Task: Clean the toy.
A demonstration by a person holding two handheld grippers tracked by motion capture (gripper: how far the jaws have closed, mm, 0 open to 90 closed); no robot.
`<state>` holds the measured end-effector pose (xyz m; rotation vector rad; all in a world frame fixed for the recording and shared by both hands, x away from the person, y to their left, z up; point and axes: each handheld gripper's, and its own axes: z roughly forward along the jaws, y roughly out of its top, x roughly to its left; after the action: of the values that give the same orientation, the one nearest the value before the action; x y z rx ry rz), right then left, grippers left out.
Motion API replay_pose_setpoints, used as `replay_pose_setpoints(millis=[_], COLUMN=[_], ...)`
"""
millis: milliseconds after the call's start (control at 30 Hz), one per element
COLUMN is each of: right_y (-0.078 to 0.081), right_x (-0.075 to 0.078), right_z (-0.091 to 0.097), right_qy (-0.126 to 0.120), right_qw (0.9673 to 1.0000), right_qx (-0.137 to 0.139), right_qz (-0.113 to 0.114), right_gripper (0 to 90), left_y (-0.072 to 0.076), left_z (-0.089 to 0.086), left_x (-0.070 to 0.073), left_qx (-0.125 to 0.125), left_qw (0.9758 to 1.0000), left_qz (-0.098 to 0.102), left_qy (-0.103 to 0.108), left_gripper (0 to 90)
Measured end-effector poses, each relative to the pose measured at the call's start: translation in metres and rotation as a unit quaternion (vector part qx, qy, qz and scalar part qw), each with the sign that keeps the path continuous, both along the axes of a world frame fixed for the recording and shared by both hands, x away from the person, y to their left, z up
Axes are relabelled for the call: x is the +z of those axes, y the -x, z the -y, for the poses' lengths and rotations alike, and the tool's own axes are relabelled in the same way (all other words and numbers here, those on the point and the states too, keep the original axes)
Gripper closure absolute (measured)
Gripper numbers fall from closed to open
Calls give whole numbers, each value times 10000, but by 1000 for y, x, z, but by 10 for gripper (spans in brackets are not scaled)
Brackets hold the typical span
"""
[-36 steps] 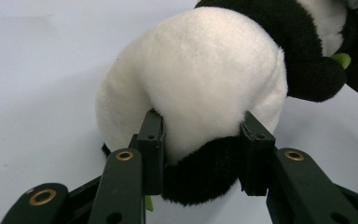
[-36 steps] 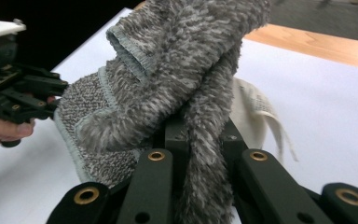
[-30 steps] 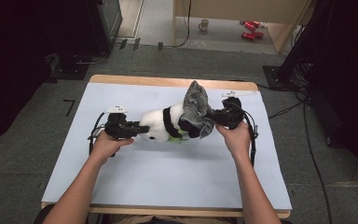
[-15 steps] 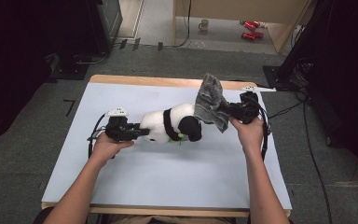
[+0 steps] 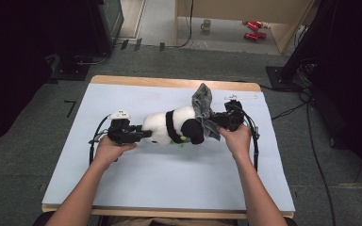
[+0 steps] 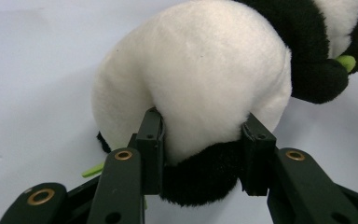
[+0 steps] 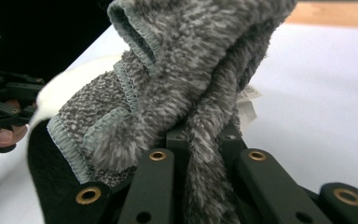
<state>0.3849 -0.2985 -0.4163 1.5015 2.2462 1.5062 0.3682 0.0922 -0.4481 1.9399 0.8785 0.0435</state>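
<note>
High view has your left gripper (image 5: 139, 134) clamped on the rear end of the toy panda (image 5: 169, 127), which lies on its side on the pale blue table cover (image 5: 169, 188), stretched between your two grippers. Your left gripper view confirms it: the two black jaws stand partly apart, their pads pressed into the white and black plush (image 6: 200, 84) from either side, with the rounded white body bulging just beyond the pads. Your right gripper (image 5: 219, 123) sits at the panda's other end. In the right gripper view its jaws are drawn close together, pinching a fold of the grey knitted cloth (image 7: 200, 84) between them; the cloth rises straight up from the pads and drapes over the panda's black part beside the near jaw.
</note>
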Motion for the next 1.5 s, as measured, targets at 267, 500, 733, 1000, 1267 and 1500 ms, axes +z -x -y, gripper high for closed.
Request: replay_pose_setpoints(millis=[267,500,733,1000,1267,1500], right_y=[1,4,12,19,19,13], right_x=[-32,-33,4,38,48,35], right_z=[2,21,41,37,6,-18], right_qy=[721,474,14,-311,-641,-402], right_qw=[9951,9950,9984,9987,9971,9981], right_qx=[-65,-284,-483,-339,144,338], right_qz=[-676,-826,-282,195,379,333], right_gripper=[812,811,811,811,810,808], left_y=[-4,-7,-6,-5,-4,-3], left_z=[-3,-3,-2,-2,-2,-1], left_x=[0,0,1,0,0,0], left_qx=[37,-34,-40,-33,-16,-28], left_qw=[9999,9998,9998,9999,9999,9999], left_qz=[-112,-139,-124,-107,-102,-109], left_qy=[82,139,129,126,125,111], left_gripper=[599,596,593,588,585,584])
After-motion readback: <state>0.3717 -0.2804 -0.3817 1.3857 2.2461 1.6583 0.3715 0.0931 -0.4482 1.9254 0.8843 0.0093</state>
